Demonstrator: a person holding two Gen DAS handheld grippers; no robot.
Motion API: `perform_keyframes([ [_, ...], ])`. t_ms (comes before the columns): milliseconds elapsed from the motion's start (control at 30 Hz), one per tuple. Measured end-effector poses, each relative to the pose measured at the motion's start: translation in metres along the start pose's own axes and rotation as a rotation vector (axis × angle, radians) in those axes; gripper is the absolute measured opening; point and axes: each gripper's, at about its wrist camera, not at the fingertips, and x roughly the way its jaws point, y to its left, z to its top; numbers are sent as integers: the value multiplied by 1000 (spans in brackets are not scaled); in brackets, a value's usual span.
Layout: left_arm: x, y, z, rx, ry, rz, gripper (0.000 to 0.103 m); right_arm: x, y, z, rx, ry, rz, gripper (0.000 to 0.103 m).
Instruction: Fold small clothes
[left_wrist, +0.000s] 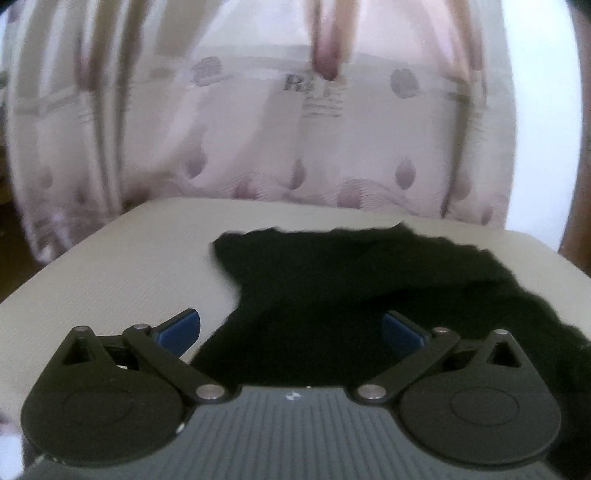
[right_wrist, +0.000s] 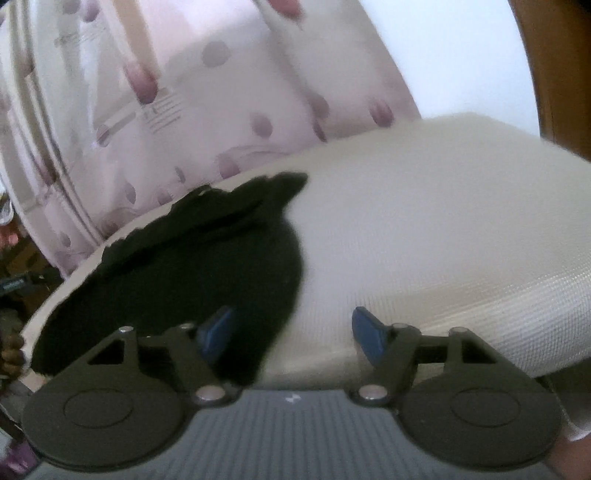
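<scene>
A small black garment (left_wrist: 351, 291) lies spread on a cream cushion (left_wrist: 110, 273). It also shows in the right wrist view (right_wrist: 192, 266), on the left part of the cushion (right_wrist: 424, 229). My left gripper (left_wrist: 291, 328) is open, low over the garment's near left edge, with nothing between its blue pads (left_wrist: 181, 330). My right gripper (right_wrist: 291, 336) is open at the garment's right edge. Its left pad (right_wrist: 216, 334) is over the black cloth and its right pad is over bare cushion.
A pale pink patterned curtain (left_wrist: 277, 129) hangs close behind the cushion. A brown wooden frame (right_wrist: 554, 74) stands at the far right. Dark clutter (right_wrist: 14, 288) sits past the cushion's left edge.
</scene>
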Motion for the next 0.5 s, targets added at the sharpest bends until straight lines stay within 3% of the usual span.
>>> perform_keyframes([
  [100,-12,17,-12,-3,28,58,103,9,16,-2,-52,-7,-8,71],
  [267,-31,45,-28,-2,72,152,103,24,22,-3,-31,-13,11,71],
  [500,-26,70,-41,-80,165,120,102,28,31,-13,-11,-19,-1,71],
])
